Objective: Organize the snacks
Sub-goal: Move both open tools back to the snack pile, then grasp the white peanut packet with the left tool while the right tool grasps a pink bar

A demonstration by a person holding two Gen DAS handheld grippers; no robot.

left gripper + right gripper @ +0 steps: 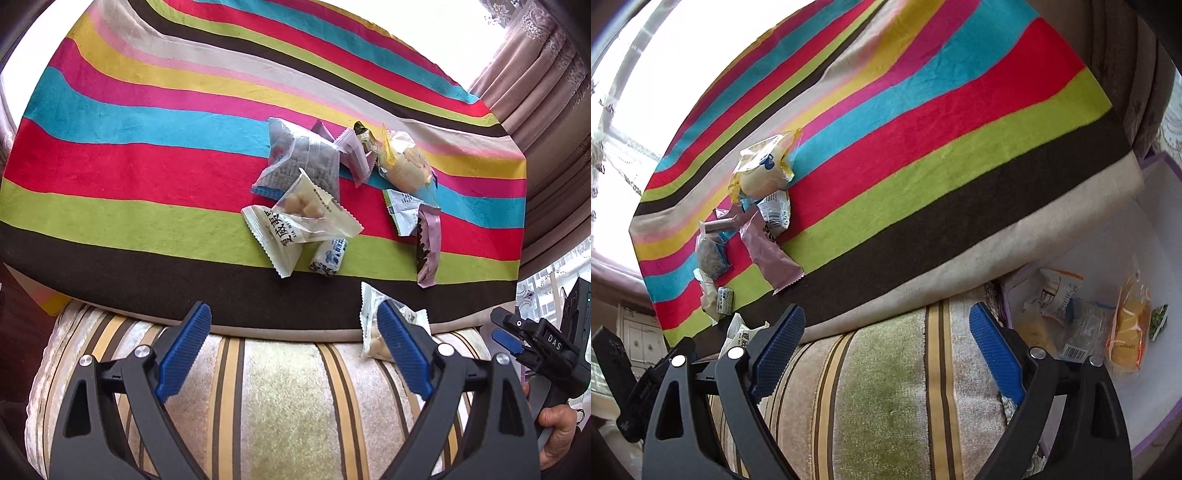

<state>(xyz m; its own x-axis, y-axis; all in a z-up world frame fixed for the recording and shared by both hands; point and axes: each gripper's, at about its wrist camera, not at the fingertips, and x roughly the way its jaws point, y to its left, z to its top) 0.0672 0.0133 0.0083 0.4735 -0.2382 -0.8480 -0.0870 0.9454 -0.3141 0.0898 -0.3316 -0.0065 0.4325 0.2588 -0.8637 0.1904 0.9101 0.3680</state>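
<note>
Several wrapped snacks lie in a loose pile [314, 184] on a striped cloth [147, 166]: a grey packet [303, 158], a clear packet of pale balls [314, 210], a yellow bun pack [406, 162] and a mauve bar [426, 251]. One white packet [373, 332] lies at the cloth's near edge, just behind my left gripper's right finger. My left gripper [295, 347] is open and empty. My right gripper [888, 343] is open and empty over the sofa edge. The pile also shows in the right wrist view [753, 221].
A white box with a purple rim [1156, 229] sits to the right of the sofa and holds several snacks, among them an orange pack [1128, 332]. The striped sofa cushion [280, 398] lies under both grippers. Curtains [546, 74] hang at the right.
</note>
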